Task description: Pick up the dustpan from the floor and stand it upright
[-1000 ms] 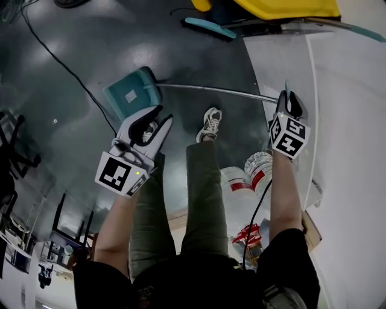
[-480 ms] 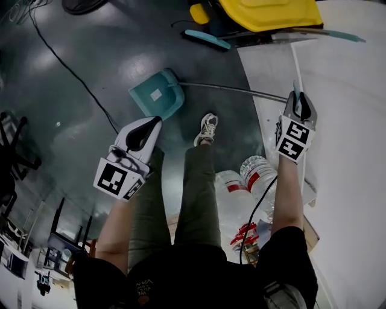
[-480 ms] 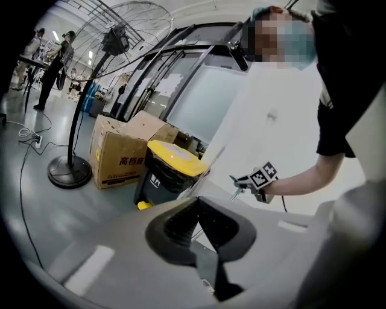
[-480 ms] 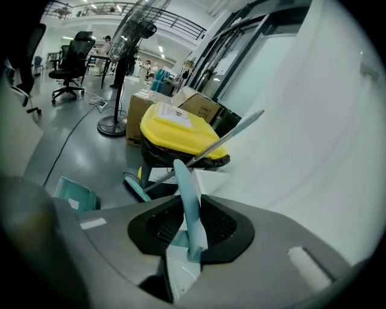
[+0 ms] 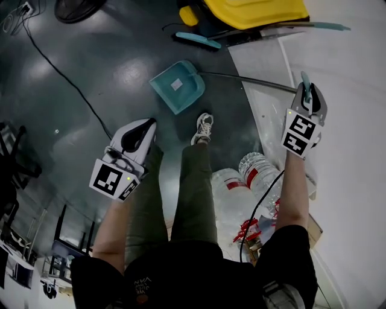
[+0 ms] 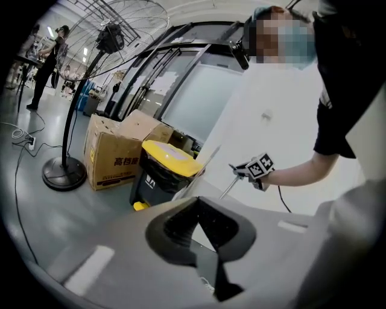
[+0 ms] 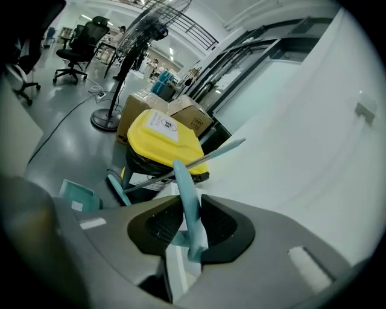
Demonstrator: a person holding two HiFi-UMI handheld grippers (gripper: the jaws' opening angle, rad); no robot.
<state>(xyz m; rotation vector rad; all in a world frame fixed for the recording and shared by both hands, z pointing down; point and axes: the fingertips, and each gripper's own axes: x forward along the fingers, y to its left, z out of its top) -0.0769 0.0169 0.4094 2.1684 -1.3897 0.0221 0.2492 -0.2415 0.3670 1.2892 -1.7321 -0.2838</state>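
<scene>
The dustpan has a teal pan (image 5: 177, 86) and a long metal handle (image 5: 253, 80) with a teal grip. My right gripper (image 5: 307, 96) is shut on that grip, held up beside the white wall. In the right gripper view the teal grip (image 7: 188, 199) stands pinched between the pads, and the pan (image 7: 78, 196) shows low at the left near the floor. My left gripper (image 5: 139, 134) hangs below and left of the pan, apart from it. In the left gripper view its jaws (image 6: 196, 211) are shut on nothing, and the right gripper (image 6: 259, 166) is seen holding the handle.
A yellow-lidded bin (image 5: 256, 9) and a teal broom (image 5: 196, 40) stand beyond the pan. Cardboard boxes (image 6: 117, 154) and a standing fan (image 6: 63, 172) are to the left. Large water bottles (image 5: 256, 172) sit by my legs. A cable (image 5: 66, 72) crosses the floor.
My left gripper's jaws closed with nothing in them. The right gripper rose with the handle grip, and the pan swung up and right in the head view, away from the left gripper.
</scene>
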